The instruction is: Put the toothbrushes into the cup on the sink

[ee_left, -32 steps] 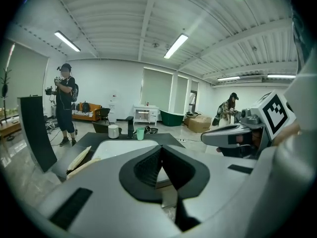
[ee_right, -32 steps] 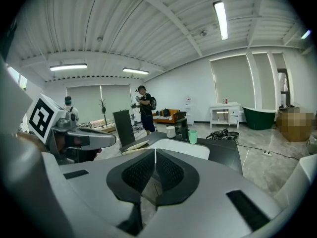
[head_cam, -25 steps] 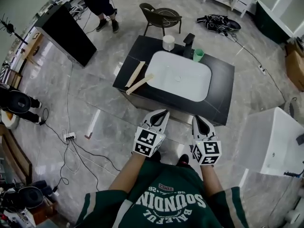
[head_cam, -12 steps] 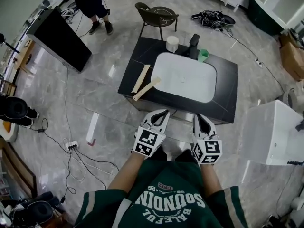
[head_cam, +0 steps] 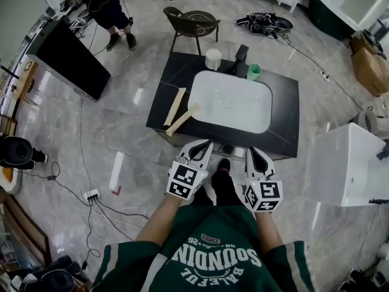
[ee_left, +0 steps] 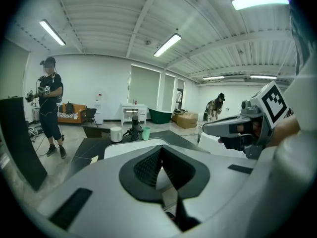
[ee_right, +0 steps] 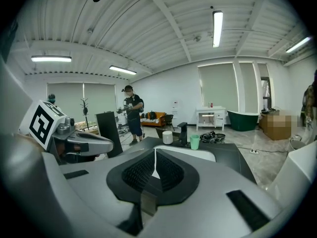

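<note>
Two long pale toothbrushes (head_cam: 174,106) (head_cam: 183,119) lie on the left part of the black sink counter (head_cam: 285,111), beside the white basin (head_cam: 231,105). A green cup (head_cam: 253,72) stands at the counter's far edge, right of the black faucet (head_cam: 241,56) and a white cylinder (head_cam: 213,58). My left gripper (head_cam: 203,148) and right gripper (head_cam: 255,154) hover side by side in front of the counter's near edge, both shut and empty. The cup (ee_left: 145,133) shows far beyond the left gripper (ee_left: 161,150). It (ee_right: 194,142) also stands well ahead of the right gripper (ee_right: 155,155).
A person (head_cam: 106,5) stands at the back left by a tall black cabinet (head_cam: 67,56). A dark chair (head_cam: 194,23) sits behind the counter, a white tub (head_cam: 349,175) to its right. Cables and a power strip (head_cam: 91,194) lie on the floor at left.
The person holding the grippers has stepped; a dark shoe now shows between the grippers. The counter has shifted slightly in view. Both grippers stay shut and level.
</note>
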`<state>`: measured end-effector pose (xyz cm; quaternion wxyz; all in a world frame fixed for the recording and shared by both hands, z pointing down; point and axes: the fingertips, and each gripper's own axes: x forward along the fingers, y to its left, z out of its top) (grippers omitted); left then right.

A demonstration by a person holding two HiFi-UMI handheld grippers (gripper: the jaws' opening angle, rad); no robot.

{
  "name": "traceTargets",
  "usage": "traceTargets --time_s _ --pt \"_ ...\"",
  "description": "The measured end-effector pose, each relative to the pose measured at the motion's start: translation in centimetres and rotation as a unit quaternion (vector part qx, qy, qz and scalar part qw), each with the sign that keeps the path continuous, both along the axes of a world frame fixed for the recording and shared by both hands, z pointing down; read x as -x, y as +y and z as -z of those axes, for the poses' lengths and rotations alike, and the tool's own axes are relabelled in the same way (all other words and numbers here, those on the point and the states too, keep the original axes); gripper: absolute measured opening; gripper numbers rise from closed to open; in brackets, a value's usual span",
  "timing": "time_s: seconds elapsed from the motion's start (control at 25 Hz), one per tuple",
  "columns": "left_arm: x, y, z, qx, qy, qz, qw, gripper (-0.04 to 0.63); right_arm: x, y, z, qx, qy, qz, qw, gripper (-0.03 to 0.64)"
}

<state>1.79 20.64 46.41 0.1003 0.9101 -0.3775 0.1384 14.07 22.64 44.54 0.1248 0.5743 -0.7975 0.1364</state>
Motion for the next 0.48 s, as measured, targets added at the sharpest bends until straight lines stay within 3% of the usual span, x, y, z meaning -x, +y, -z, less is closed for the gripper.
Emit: traceTargets --time_s 0.2,0.48 --pt "-1.7 -2.1 0.0 -0.01 -0.02 -0.027 0.9994 0.011 -0.6 -2.6 -0.2 -0.003 -0.013 -0.003 1.0 0.042" --pt "-2.6 -8.3 -1.2 0.007 -0.023 -0.018 0.9996 0.011 -0.3 -9.5 -1.4 0.007 -0.042 0.023 0.999 0.04"
